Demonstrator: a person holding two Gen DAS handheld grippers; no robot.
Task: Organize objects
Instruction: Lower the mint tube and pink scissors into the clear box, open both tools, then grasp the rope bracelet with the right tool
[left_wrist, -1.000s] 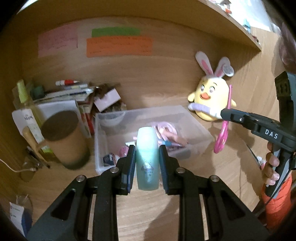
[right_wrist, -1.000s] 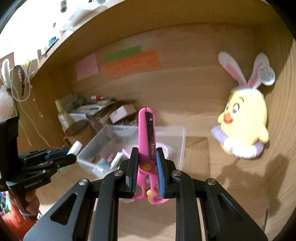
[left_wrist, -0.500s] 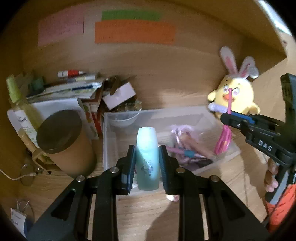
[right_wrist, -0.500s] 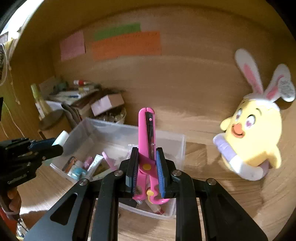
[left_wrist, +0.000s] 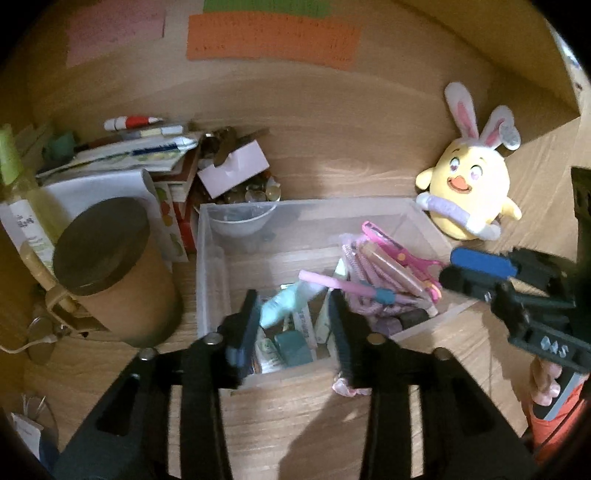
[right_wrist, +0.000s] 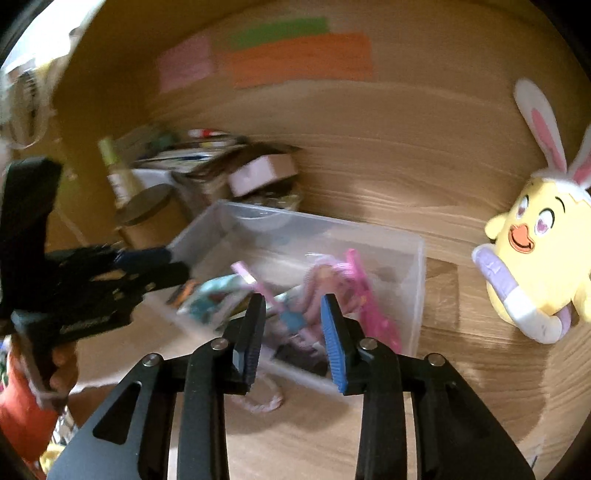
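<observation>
The clear plastic bin (left_wrist: 212, 258) is found on the wooden desk (left_wrist: 295, 424). The pale green bottle (left_wrist: 284, 301) and pink scissors (left_wrist: 399, 254) are seen lying inside it. The left gripper (left_wrist: 293, 317) and right gripper (right_wrist: 291, 325) are held over the bin, jaws just opened, nothing gripped. A yellow chick plush (left_wrist: 469, 188) is noted beside the bin, a brown lidded canister (left_wrist: 110, 266) opposite.

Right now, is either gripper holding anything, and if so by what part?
Nothing is held. The left gripper and right gripper have just been opening; the teal bottle and pink scissors lie loose in the clear bin.
</observation>
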